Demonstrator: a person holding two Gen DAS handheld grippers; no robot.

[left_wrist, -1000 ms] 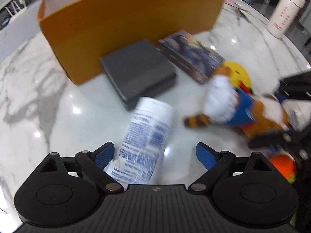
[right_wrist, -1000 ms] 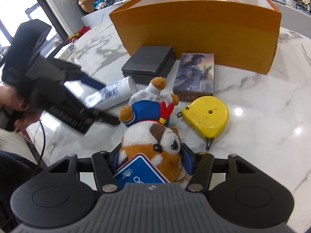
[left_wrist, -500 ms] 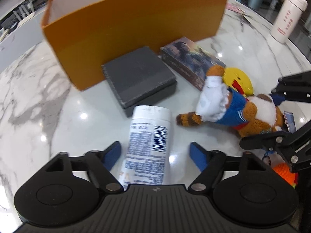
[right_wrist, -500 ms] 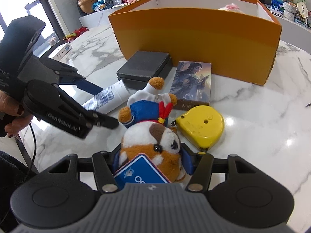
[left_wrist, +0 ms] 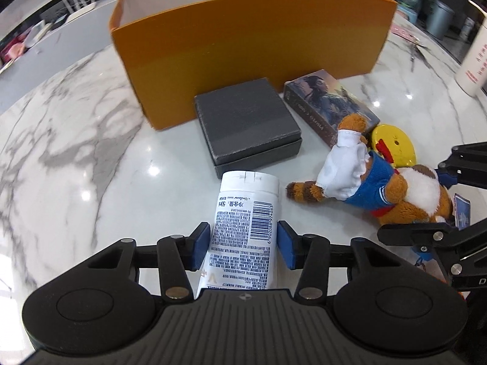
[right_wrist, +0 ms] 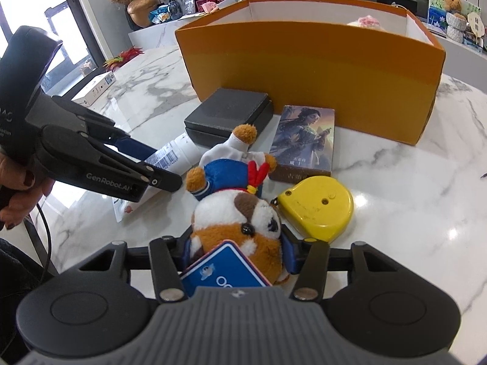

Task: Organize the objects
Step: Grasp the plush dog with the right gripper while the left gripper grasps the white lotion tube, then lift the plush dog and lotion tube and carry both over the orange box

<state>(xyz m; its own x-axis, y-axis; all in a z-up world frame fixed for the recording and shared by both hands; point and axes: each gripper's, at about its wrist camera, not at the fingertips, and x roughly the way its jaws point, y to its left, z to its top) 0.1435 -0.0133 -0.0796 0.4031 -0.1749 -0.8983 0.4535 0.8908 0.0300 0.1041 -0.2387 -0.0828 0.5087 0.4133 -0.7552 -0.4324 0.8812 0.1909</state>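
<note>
The left gripper (left_wrist: 243, 245) has just closed its fingers (left_wrist: 201, 245) onto the white tube (left_wrist: 245, 231).

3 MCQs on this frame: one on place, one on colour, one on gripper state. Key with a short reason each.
1. Where is the grey box?
A. inside the orange box
B. on the table against the orange box
C. on the plush

2. What colour is the tape measure?
A. yellow
B. red
C. green

3. What is between the left hand-held gripper pads?
A. nothing
B. the book
C. the white tube

Key: B, it sits at the wall's foot; A, its casing is yellow; C, the closing blue pads flank the tube.
</note>
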